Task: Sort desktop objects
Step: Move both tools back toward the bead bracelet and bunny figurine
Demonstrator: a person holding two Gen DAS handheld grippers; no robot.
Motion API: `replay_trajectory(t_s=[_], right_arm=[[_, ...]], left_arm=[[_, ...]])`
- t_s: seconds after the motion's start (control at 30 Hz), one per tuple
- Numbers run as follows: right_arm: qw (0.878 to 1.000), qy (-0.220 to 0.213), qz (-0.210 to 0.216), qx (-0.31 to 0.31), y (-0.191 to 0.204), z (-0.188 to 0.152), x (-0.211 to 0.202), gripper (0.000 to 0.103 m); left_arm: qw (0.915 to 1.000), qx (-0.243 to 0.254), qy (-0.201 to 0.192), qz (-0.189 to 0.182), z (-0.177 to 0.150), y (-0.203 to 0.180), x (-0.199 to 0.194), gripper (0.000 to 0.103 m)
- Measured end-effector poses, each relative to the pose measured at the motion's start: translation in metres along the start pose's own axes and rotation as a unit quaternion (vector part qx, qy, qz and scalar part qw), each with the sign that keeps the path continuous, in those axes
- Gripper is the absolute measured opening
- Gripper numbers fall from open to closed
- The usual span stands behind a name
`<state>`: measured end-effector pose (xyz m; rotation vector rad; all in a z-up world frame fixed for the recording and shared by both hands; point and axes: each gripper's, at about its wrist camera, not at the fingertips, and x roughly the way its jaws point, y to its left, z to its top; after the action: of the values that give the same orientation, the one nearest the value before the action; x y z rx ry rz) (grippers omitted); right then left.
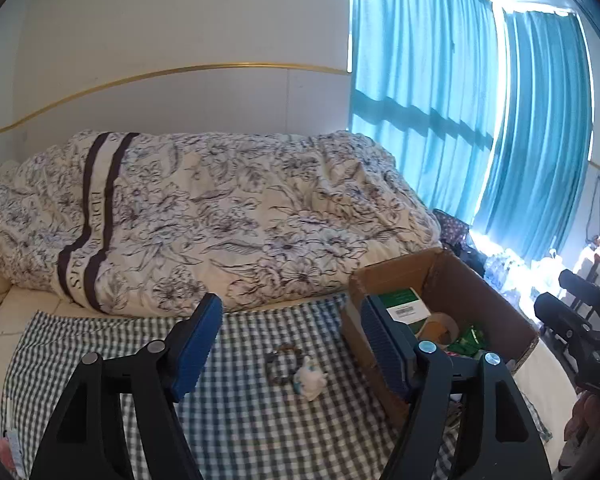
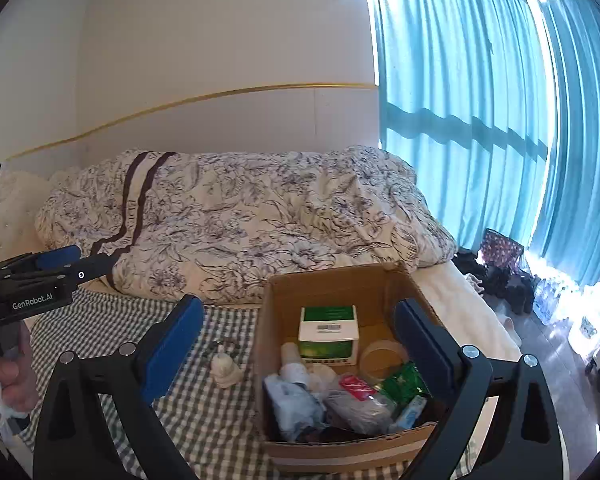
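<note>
A: State of the left hand-held gripper (image 1: 291,344)?

B: Released. The two blue pads (image 1: 196,344) stand wide apart with nothing between them. It hangs above the checked cloth (image 1: 236,420) spread on the bed.

A: And the right hand-held gripper (image 2: 298,344)?

B: Also released, jaws wide, nothing grasped. It hangs over the near edge of the box (image 2: 380,280). In the left wrist view its black body shows at the right edge, apart from the left unit.

A: What lies below the left unit?

B: A white figurine (image 1: 310,380) stands on the cloth, framed between the pads but lower and untouched. A ring of dark beads (image 1: 284,356) lies just behind it; whether the two touch cannot be told. Both sit just left of the box.

A: Contents of the box?

B: The box is open-topped cardboard, resting on the cloth at the right. Inside: a green-and-white carton (image 2: 329,334) at the back, a tape roll (image 2: 382,356) beside it, a white bottle (image 2: 294,362), a green packet (image 2: 404,384), a red packet (image 2: 356,384), and several blue and clear wrapped items at the front.

A: Surroundings?

B: A floral quilt (image 1: 220,216) is heaped behind the cloth. Blue curtains (image 1: 440,80) cover the window at the right. A hand (image 2: 4,376) at the left edge of the right wrist view grips the left unit's handle along with something white.
</note>
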<state>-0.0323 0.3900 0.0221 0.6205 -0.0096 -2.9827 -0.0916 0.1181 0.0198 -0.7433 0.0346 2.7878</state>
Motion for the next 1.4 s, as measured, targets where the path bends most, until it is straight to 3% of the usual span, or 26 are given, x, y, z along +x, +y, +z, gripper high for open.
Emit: replay_trajectory(t_s=[0.3,0.53,0.67,0.97,1.4], right_arm=[[0.999,0.0,0.027,-0.027,0.053,0.0,0.004,0.097],[0.998,0.014,0.028,-0.045,0.088,-0.009,0.018,0.097],[0.998,0.027,0.046,-0.043,0.098,-0.014,0.028,0.097],[0.995,0.032,0.083,-0.043,0.111,-0.034,0.047,0.097],[0.991,0.084,0.095,-0.04,0.117,-0.072,0.101,0.097]], left_arm=[[0.9985,0.002,-0.033,0.044,-0.004,0.038,-0.035,0.103],[0.9988,-0.009,-0.011,0.046,-0.011,0.064,-0.029,0.103],[0.9984,-0.014,0.021,0.05,-0.02,0.076,-0.013,0.103],[0.9973,-0.032,0.045,0.049,-0.04,0.092,0.02,0.103],[0.9909,-0.035,0.122,0.046,-0.078,0.097,0.102,0.103]])
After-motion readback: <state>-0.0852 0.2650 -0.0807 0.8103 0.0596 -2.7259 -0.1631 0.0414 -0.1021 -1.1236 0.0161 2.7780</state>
